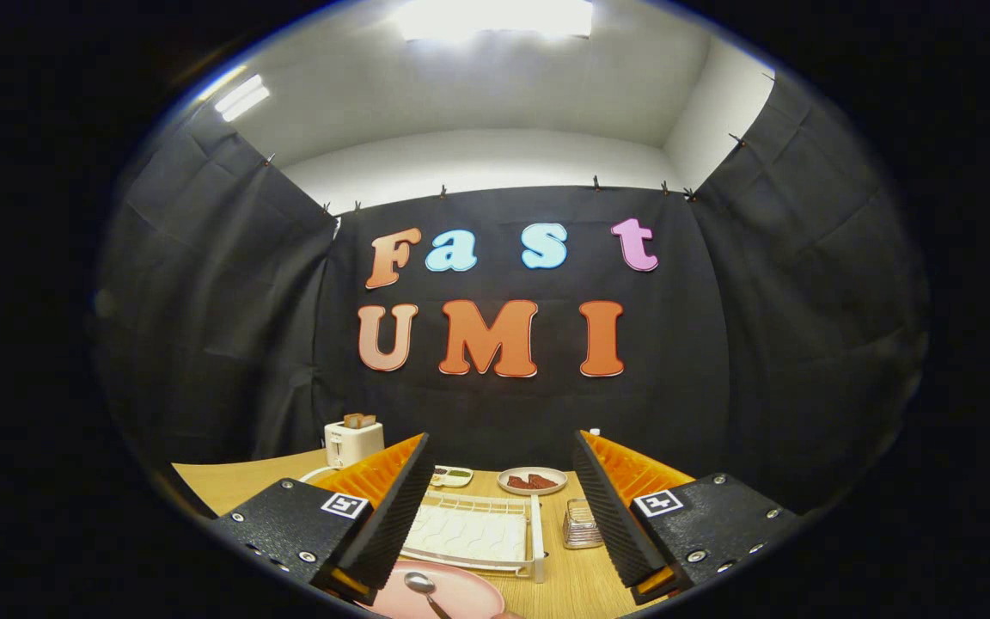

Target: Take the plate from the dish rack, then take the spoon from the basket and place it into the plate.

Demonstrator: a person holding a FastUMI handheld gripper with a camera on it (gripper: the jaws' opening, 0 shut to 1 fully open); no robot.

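In the gripper view the gripper (pixel 495 516) stands with its fingers spread wide and nothing between them, raised above the wooden table (pixel 581 585). The pink plate (pixel 461 593) lies on the table just in front of the white dish rack (pixel 478 533), on the gripper's side of it, and the spoon (pixel 423 588) already rests in the plate, bowl toward the rack and handle slanting back toward the right finger, so the task looks done. To the right of the rack stands the wire basket (pixel 583 524); beyond the rack are a plate of food (pixel 533 480) and a small dish (pixel 452 475), with a toaster (pixel 354 440) further left.
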